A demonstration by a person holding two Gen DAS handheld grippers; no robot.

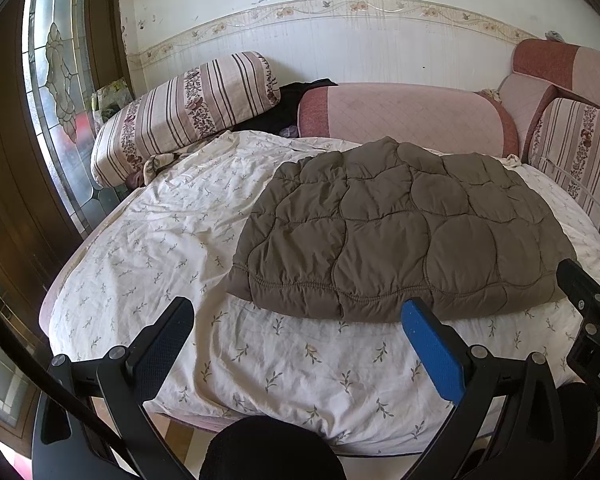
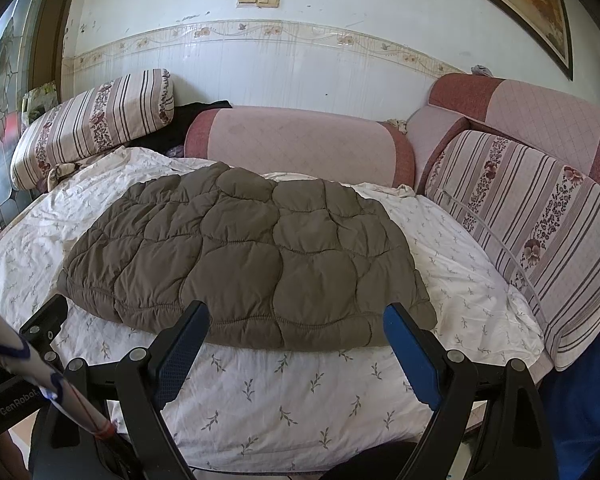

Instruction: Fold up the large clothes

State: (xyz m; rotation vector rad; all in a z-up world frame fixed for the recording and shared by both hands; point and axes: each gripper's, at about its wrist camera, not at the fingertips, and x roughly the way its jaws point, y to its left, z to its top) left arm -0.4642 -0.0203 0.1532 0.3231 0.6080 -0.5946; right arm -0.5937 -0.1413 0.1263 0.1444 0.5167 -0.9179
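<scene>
Both tongs, left [image 1: 300, 336] and right [image 2: 296, 340], are held spread wide, nothing gripped, just short of the brown quilted jacket [image 1: 400, 232], which is laid flat on the bed's floral sheet [image 1: 160, 248].

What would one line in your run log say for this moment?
task: fold large clothes | brown quilted jacket: flat on floral sheet, untouched | left gripper: open, empty | right gripper: open, empty
</scene>
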